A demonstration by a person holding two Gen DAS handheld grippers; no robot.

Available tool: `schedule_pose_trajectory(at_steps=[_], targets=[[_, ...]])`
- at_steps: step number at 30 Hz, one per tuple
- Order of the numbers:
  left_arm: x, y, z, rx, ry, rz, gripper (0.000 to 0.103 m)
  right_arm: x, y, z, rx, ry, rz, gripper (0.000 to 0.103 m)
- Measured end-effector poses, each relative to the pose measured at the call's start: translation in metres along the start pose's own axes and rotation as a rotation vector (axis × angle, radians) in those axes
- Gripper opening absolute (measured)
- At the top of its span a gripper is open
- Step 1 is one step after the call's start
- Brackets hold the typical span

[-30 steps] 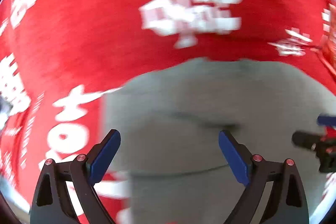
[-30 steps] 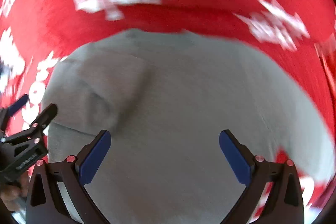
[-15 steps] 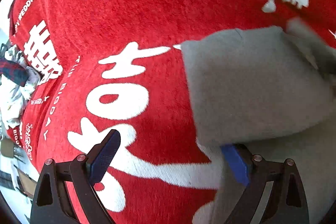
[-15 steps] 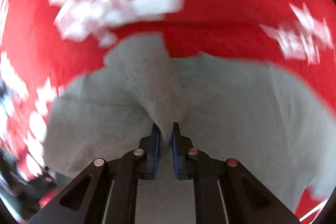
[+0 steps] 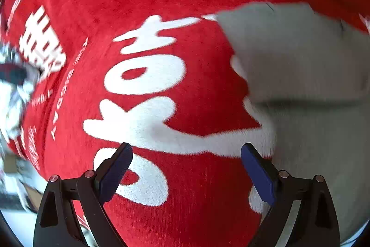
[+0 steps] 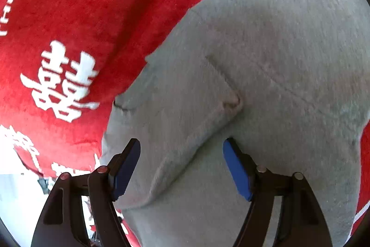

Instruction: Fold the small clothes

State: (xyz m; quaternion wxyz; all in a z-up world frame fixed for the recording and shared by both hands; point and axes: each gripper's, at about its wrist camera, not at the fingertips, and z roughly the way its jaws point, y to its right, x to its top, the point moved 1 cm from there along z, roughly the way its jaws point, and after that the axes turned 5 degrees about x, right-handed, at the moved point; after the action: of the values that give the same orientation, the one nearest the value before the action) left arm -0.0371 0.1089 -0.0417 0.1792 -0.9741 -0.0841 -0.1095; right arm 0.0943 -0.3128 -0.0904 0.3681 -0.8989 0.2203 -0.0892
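Item: small grey fleecy garment point(image 6: 266, 89), soft knit with a napped face; lies flat on a red plush cloth with white printed characters point(image 5: 143, 15), which covers the surface beneath; what that surface is cannot be told. Condition: partly folded; one flap is laid over the body, its doubled edge running slantwise across the right wrist view, with a small pucker where the fold ends. Handling, as judged: light, limp, no stiffness of its own; drapes and sags when lifted, so a single-point lift would let it droop; nap gives fair friction against blue pads, slipping unlikely; not fragile. Suggested hold: a free corner or the hem edge near the left side of the garment, pinched through both layers.

Left gripper point(image 5: 186, 174): jaws wide apart, empty; hovers over the red cloth, its right pad just beside the garment's edge.

Right gripper point(image 6: 181, 169): jaws apart, holding nothing; poised over the folded flap's lower edge.
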Motion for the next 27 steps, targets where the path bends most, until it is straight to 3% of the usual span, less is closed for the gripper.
schedule_pose_trajectory(at_steps=[5,10,11,12,13,14,18,21,25,27], targets=[[0.053,-0.006,0.015,-0.166,-0.030,-0.167,0.095,0.004,-0.007,0.014,-0.050,-0.005,-0.029,0.074],[0.095,0.030,0.054,-0.284,-0.107,-0.115,0.095,0.004,0.001,0.016,-0.025,-0.012,0.013,0.072],[0.099,0.035,0.055,-0.273,-0.093,-0.105,0.091,0.005,0.000,0.017,-0.036,-0.013,0.012,0.060],[0.104,0.038,0.052,-0.296,-0.072,-0.094,0.078,0.006,-0.002,0.018,-0.053,-0.018,0.001,0.045],[0.107,0.040,0.048,-0.342,-0.061,-0.085,0.041,0.008,-0.006,0.022,-0.080,-0.034,-0.020,0.007],[0.110,0.041,0.044,-0.389,-0.055,-0.080,0.012,0.009,-0.011,0.026,-0.090,-0.050,-0.039,0.009],[0.112,0.029,0.029,-0.405,0.008,-0.092,0.010,0.012,-0.044,0.016,0.013,-0.018,-0.203,0.009],[0.104,0.015,0.044,-0.417,-0.025,-0.147,0.010,0.011,-0.037,0.015,-0.101,-0.015,-0.284,0.009],[0.099,0.012,0.053,-0.427,-0.018,-0.160,0.010,0.001,-0.002,0.012,-0.255,-0.038,-0.268,0.009],[0.098,0.013,0.051,-0.415,-0.014,-0.155,0.011,-0.007,0.007,0.001,-0.257,-0.017,-0.252,0.009]])
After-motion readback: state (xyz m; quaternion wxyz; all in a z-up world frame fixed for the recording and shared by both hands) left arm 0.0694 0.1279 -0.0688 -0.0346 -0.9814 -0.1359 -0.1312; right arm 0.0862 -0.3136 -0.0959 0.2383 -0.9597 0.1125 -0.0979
